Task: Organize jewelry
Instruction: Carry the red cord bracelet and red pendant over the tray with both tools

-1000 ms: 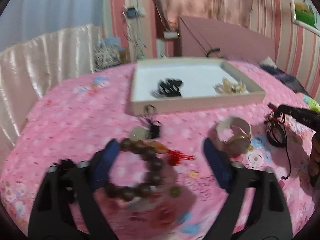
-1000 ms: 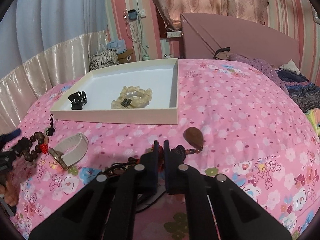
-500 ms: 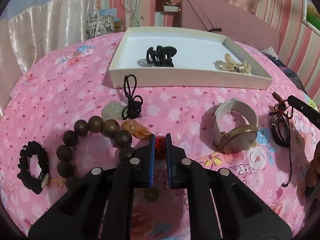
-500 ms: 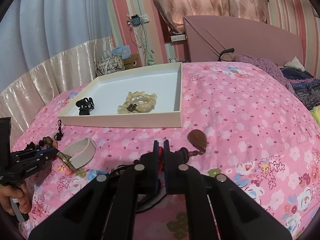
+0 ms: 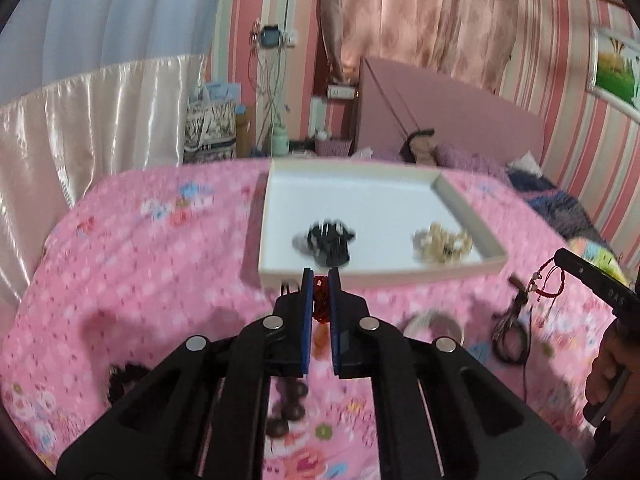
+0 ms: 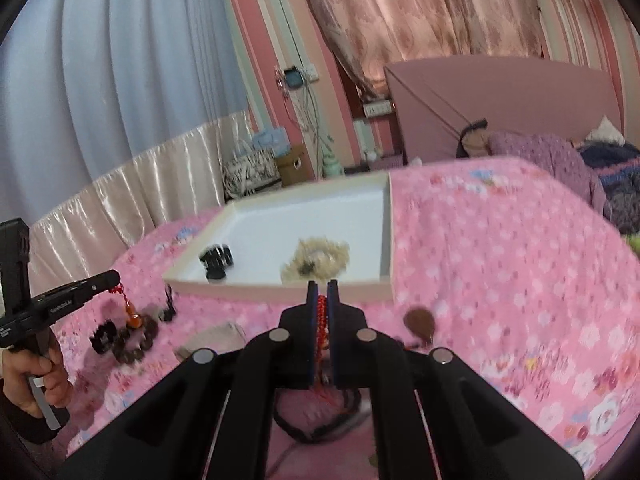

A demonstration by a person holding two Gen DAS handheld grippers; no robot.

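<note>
My left gripper [image 5: 319, 276] is shut on the red knot of a brown wooden bead bracelet [image 5: 288, 404], which hangs below it above the pink bedspread; the bracelet also shows in the right wrist view [image 6: 134, 336]. My right gripper [image 6: 322, 288] is shut on a red cord bracelet [image 6: 321, 320], lifted off the bed; it also shows in the left wrist view [image 5: 546, 280]. A white tray [image 5: 460, 204] lies ahead, holding a black hair claw [image 5: 328, 240] and a cream bead bracelet [image 5: 442, 244].
On the bedspread lie a black bead bracelet [image 5: 126, 380], a white-strap watch [image 5: 434, 326], black cords [image 5: 510, 332] and a brown pendant [image 6: 419, 320]. A pink headboard [image 5: 440, 116] and pillows stand behind the tray.
Both grippers rose from the bed toward the tray, each lifting what it holds. One second ago the left gripper was open around the wooden bracelet; it shut on the red knot.
</note>
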